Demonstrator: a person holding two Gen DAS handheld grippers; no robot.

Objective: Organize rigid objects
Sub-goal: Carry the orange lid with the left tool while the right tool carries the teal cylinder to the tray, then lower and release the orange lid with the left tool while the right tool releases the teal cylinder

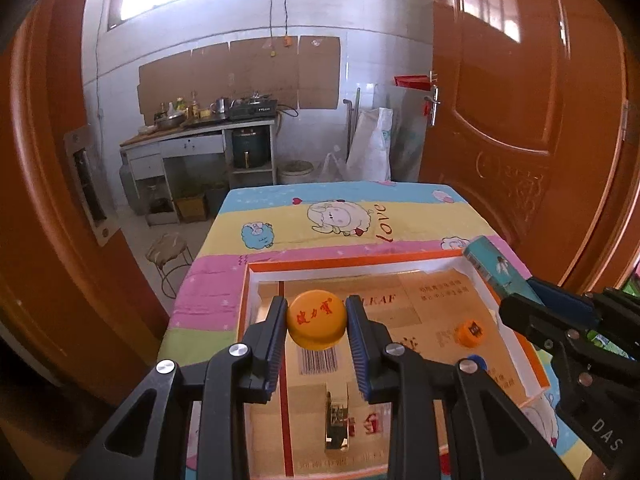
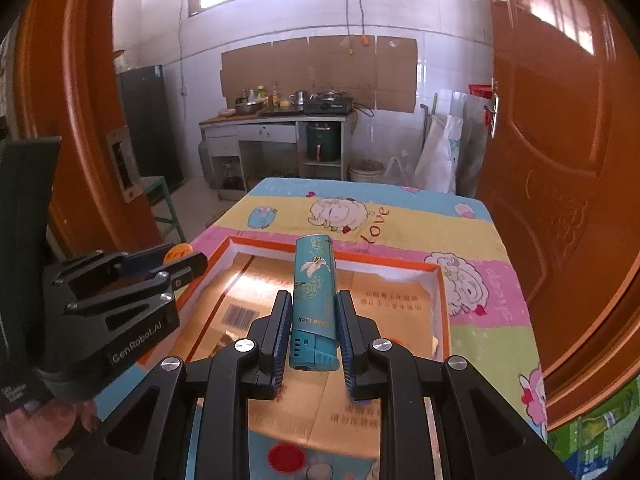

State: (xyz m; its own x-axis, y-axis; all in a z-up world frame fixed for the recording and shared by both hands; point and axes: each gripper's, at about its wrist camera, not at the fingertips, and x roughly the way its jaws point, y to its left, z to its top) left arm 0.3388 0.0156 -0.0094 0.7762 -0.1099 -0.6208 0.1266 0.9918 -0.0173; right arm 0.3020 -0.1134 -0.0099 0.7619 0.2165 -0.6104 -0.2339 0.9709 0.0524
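**Stock check: box tray, 2 grippers loaded**

1. Orange bottle cap (image 1: pixel 316 319), red characters on top. You've got it pinched in your left gripper (image 1: pixel 316 322), one pad each side, held above the near-left part of the tray. Same cap shows small in the right wrist view (image 2: pixel 179 251), between the left gripper's (image 2: pixel 176 260) tips.

2. Teal lighter (image 2: pixel 314 300), bird print, "Good luck" text. Clamped in your right gripper (image 2: pixel 313 330), pads on both long sides, nozzle end toward the camera, body pointing away over the tray. In the left wrist view it (image 1: pixel 498 268) sticks out past the right gripper (image 1: pixel 520 300), above the tray's far-right corner.

3. Tray (image 1: pixel 248 300): shallow box, orange rim, white inner walls, printed card floor w/ barcode.
   - small orange cap (image 1: pixel 469 332), right side of floor
   - blue item (image 1: pixel 478 361), just near of it, mostly hidden by gripper; can't tell what
   - gold rectangular piece (image 1: pixel 337 420), lying near-centre
   - red round item (image 2: pixel 285 458), near edge, right wrist view only

4. Table cloth (image 1: pixel 320 200): pastel stripes, cartoon sheep, "love". Tray sits on it.

5. Surrounds: orange-brown doors (image 1: pixel 520 80) both sides; kitchen counter (image 1: pixel 192 132) w/ stove and pots at far wall; stool (image 1: pixel 168 250) on floor, left of table.
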